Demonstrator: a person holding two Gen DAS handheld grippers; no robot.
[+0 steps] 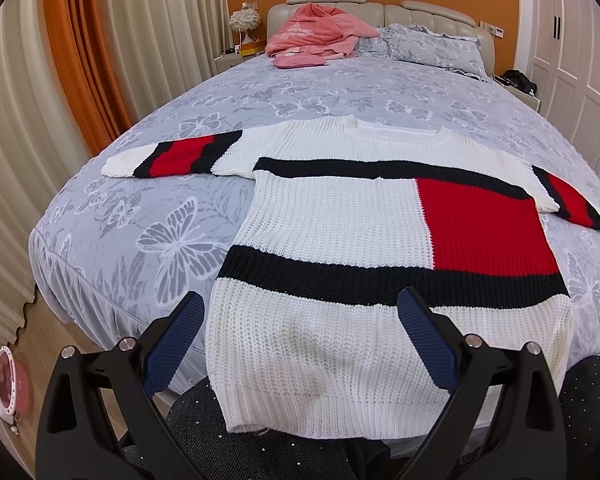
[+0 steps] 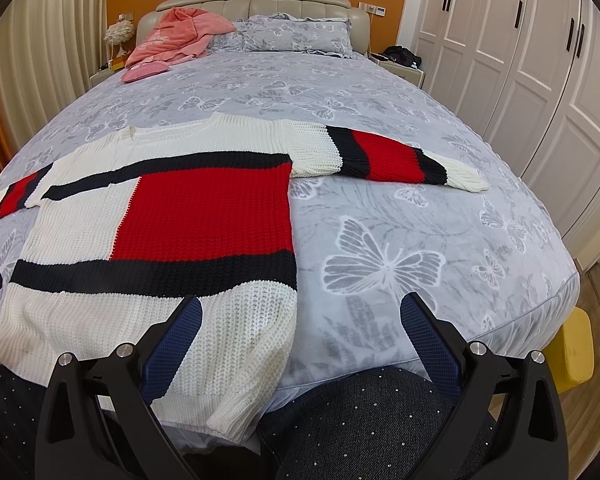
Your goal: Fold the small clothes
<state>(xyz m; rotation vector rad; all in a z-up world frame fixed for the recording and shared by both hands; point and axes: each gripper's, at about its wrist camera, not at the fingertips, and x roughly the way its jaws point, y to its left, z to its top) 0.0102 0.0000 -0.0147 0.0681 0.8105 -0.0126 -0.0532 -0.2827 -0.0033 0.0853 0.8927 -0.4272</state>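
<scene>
Left wrist view: sweater (image 1: 340, 240) lies flat on the bed (image 1: 140, 220), just ahead of both wide-open, empty hand-held grippers (image 1: 300, 340) (image 2: 300, 340). Thick knit might slip out and bunch up.

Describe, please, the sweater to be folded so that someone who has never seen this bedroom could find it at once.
Start at the big bed with its grey butterfly cover. The sweater lies flat at the foot end, sleeves spread out to both sides, hem hanging over the edge. Unlike the crumpled pink clothes by the headboard, it is a chunky white knit with navy bands and a large red block.
</scene>
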